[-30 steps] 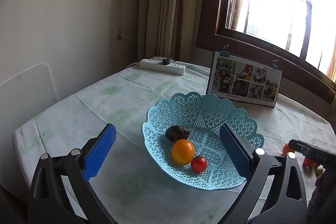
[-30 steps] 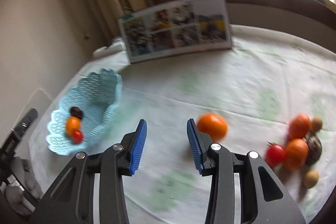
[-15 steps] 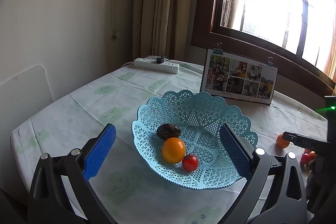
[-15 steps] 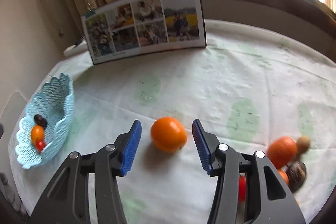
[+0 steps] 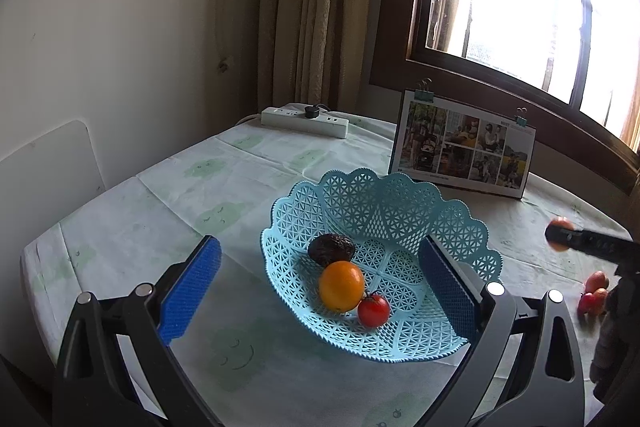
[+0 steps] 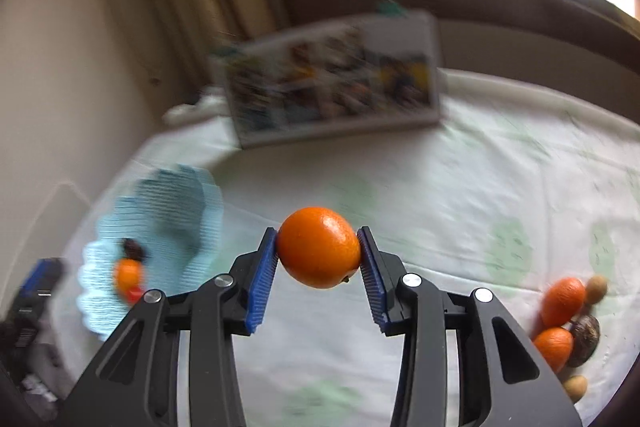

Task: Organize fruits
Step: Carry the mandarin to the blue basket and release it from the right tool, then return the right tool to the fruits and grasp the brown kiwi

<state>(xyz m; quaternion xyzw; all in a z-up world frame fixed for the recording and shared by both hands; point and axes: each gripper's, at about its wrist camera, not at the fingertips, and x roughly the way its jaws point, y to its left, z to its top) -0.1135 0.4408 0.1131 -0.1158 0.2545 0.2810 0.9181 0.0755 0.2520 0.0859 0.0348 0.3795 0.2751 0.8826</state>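
Pale green-printed cloth covers the table (image 5: 168, 211), with a curtain, window and photo board (image 5: 464, 155) behind. At centre of the left wrist view sits the blue lattice basket (image 5: 360, 203), holding a dark fruit (image 5: 331, 249), an orange fruit (image 5: 341, 286) and a tomato (image 5: 373, 311) that touches it. The left gripper (image 5: 320, 291) stands wide, its blue pads on either side of the basket's near half, gripping nothing. In the right wrist view, the right gripper (image 6: 319, 263) is clamped on an orange (image 6: 319, 247) at frame centre, both pads touching it, above the cloth. More fruits (image 6: 568, 323) cluster at the lower right; the blurred basket lies at the left.
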